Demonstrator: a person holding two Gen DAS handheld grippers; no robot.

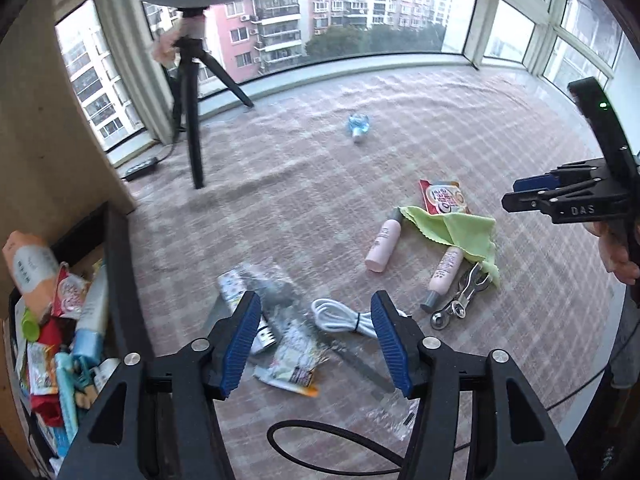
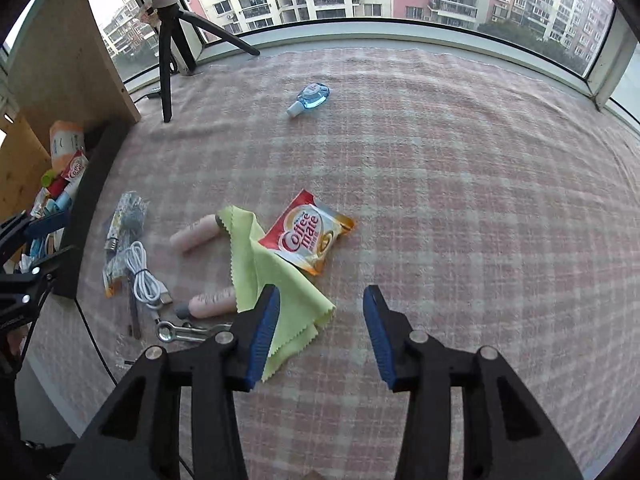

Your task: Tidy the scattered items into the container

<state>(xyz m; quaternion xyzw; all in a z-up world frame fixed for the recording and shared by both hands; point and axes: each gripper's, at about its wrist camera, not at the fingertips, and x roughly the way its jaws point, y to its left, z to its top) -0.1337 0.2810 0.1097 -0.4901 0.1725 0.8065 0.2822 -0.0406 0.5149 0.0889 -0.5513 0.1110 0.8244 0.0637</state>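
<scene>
Pink checked tabletop carries the scattered items. Black container at its left edge holds packets and tubes. Left hand-held gripper: jaws apart, empty, above white cable. Right hand-held gripper: jaws apart, empty, over green cloth. Coffee sachet touches the cloth.

Scattered items lie on the blanket to the right of the container.

In the right wrist view, the cloth lies across two tubes, its upper edge touching the sachet; left of them lie a cable and a packet, nearest the container. A clip lies before the nearer tube. The bottle lies well apart behind. A tripod stands behind the container.
</scene>
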